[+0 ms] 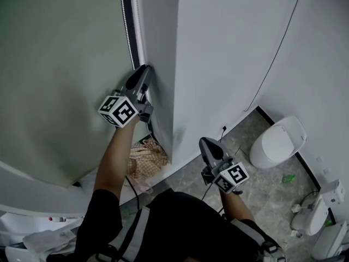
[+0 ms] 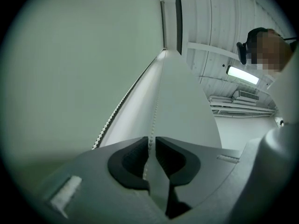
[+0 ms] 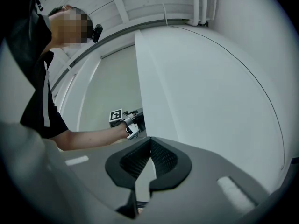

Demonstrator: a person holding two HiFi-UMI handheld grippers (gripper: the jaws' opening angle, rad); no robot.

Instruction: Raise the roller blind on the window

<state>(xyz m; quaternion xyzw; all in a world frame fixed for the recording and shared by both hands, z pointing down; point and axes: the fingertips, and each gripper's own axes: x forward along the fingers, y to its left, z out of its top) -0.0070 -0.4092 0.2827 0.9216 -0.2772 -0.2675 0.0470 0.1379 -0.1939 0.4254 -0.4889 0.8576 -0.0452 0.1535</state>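
Note:
The pale green roller blind hangs down over the window at the left. Its bead chain runs down the blind's right edge, beside the white wall pier. My left gripper is raised to that edge. In the left gripper view one strand of the bead chain runs straight between the narrow jaws of the left gripper, which pinch it; a second strand hangs free to the left. My right gripper is held lower, off the wall, shut with nothing in it.
A white toilet stands on the grey floor at the right, with a small green item near it. White fixtures sit at the bottom right. A thin cable runs down the wall. A patterned cloth lies below the pier.

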